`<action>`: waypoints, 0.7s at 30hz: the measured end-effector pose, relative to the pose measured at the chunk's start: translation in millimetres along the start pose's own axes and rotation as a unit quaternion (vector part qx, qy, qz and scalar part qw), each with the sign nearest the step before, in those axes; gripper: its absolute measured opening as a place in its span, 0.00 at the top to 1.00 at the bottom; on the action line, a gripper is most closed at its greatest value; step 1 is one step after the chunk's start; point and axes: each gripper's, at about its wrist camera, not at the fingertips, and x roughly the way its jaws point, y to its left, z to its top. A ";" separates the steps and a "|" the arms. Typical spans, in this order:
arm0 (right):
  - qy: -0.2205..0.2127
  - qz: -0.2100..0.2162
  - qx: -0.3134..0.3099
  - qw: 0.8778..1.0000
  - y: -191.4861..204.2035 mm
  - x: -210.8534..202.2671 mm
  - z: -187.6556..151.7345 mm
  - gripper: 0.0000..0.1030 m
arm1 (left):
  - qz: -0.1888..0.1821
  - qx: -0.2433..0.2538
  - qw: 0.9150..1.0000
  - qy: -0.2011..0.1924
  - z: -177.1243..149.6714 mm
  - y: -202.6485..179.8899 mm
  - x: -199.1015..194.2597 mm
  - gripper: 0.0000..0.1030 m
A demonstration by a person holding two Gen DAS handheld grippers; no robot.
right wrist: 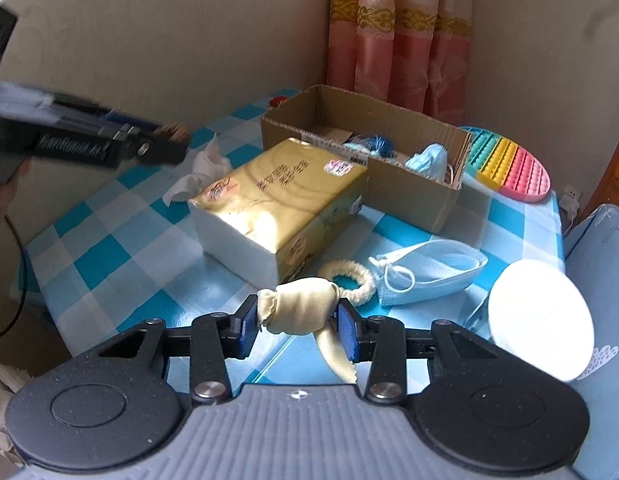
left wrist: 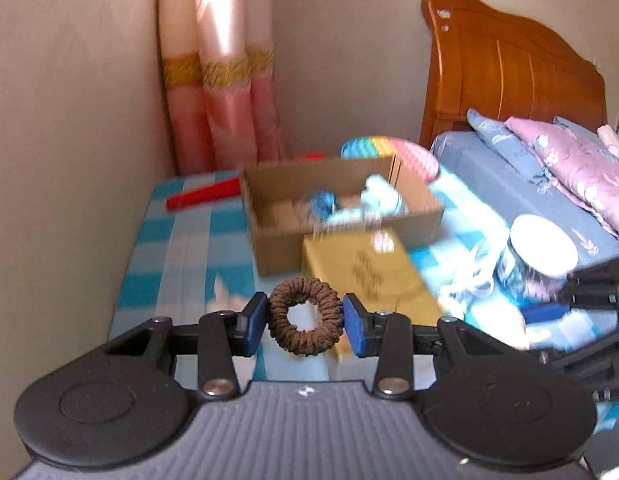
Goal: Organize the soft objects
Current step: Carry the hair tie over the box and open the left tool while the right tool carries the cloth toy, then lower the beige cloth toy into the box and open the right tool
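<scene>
Left claw [left wrist: 304, 322] pinches brown scrunchie [left wrist: 304, 316]; right claw [right wrist: 296, 320] clamps cream scrunchie [right wrist: 299, 310]; carry both over box [right wrist: 413, 196] rim; release inside, beside masks

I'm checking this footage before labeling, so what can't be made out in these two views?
- Cardboard box contents: left wrist view, motion blur.
- Tissue pack print: left wrist view, blurred.
- Left gripper: right wrist view, blurred; frame edge cuts it.
- White lid's container: right wrist view, lid hides it.

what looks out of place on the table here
A crumpled tissue lies loose on the checked cloth beside the tissue pack, and a face mask sits outside the cardboard box that already holds another.
</scene>
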 end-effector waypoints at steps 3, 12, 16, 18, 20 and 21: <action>-0.005 -0.002 0.001 1.000 -4.0 -3.0 1.8 0.55 | 0.002 0.011 1.000 -0.011 21.3 -2.3 11.4 0.61; -0.011 -0.013 0.003 1.000 -14.8 -10.4 2.0 0.55 | -0.007 0.023 0.999 -0.027 80.6 -4.9 61.5 0.57; -0.016 -0.020 0.009 1.000 -18.4 -11.0 2.0 0.55 | 0.014 0.028 0.999 -0.021 90.9 -3.7 89.3 0.29; -0.018 -0.022 0.011 1.000 -19.2 -12.6 2.2 0.55 | 0.017 0.015 1.000 -0.019 89.4 0.7 94.7 0.15; -0.019 -0.024 0.011 0.999 -19.2 -13.9 2.6 0.55 | 0.016 -0.005 1.000 -0.014 85.5 6.4 92.8 0.12; -0.018 -0.027 0.010 0.999 -19.2 -14.5 2.9 0.55 | 0.018 -0.010 1.000 -0.015 83.3 8.7 89.0 0.11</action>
